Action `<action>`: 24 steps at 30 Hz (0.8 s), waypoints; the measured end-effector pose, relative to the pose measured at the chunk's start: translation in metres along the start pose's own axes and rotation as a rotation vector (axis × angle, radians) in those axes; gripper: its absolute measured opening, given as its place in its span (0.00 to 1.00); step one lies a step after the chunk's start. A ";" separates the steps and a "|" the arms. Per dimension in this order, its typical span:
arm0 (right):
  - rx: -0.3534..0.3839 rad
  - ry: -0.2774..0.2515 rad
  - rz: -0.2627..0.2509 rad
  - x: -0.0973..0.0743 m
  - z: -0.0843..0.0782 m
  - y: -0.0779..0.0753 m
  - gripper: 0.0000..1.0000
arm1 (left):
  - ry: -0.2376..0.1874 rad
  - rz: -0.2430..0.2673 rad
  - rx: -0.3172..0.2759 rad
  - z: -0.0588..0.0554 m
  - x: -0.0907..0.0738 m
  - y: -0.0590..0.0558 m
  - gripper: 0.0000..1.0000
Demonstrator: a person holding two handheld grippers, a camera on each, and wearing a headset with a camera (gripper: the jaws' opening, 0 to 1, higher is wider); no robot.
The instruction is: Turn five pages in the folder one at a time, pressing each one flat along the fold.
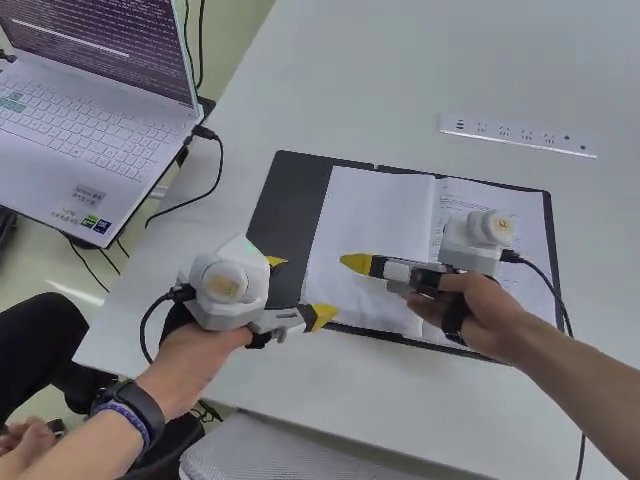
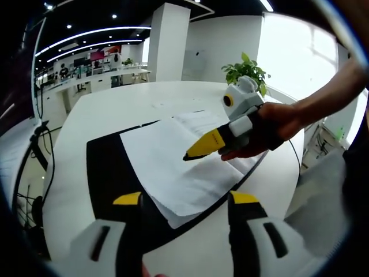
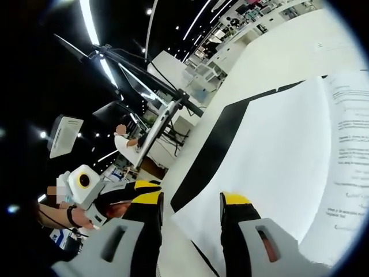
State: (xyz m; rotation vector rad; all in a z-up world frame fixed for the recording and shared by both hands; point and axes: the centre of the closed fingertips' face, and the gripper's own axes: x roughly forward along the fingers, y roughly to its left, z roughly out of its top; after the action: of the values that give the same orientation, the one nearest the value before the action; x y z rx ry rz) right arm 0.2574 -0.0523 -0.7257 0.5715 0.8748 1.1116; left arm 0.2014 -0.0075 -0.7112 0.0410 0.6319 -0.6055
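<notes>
White table (image 1: 400, 70), open laptop (image 1: 90, 110), power strip (image 1: 517, 134), potted plant (image 2: 245, 70), white pillar (image 2: 167, 40), bright window (image 2: 294, 52), ceiling strip lights (image 2: 86, 34)

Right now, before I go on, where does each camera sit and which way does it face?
Head view: on the headset, looking forward and down at the open folder; both forearms show, holding the left gripper and right gripper.
Left gripper view: rides the left gripper, looking along its open jaws across the page at the right gripper.
Right gripper view: rides the right gripper, looking along its open jaws over the page.
Shared: each gripper view catches the other gripper.
</notes>
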 end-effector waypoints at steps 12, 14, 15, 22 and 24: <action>0.023 -0.062 -0.056 -0.034 0.016 -0.019 0.33 | 0.018 -0.035 0.029 0.001 0.038 -0.001 0.26; 0.024 -0.064 -0.061 -0.038 0.016 -0.021 0.33 | 0.046 -0.036 0.022 -0.008 0.042 0.000 0.22; 0.025 -0.064 -0.063 -0.040 0.015 -0.022 0.33 | 0.054 -0.035 0.018 -0.011 0.044 0.000 0.18; 0.040 -0.071 -0.077 -0.051 0.009 -0.018 0.31 | 0.082 -0.018 -0.004 -0.034 0.051 0.007 0.04; 0.044 -0.071 -0.082 -0.054 0.008 -0.019 0.31 | 0.094 -0.009 -0.005 -0.040 0.052 0.009 0.01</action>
State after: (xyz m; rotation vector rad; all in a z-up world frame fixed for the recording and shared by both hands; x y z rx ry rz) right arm 0.2644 -0.1089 -0.7188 0.6030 0.8555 0.9945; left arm 0.2179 -0.0185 -0.7739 0.0622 0.7250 -0.6135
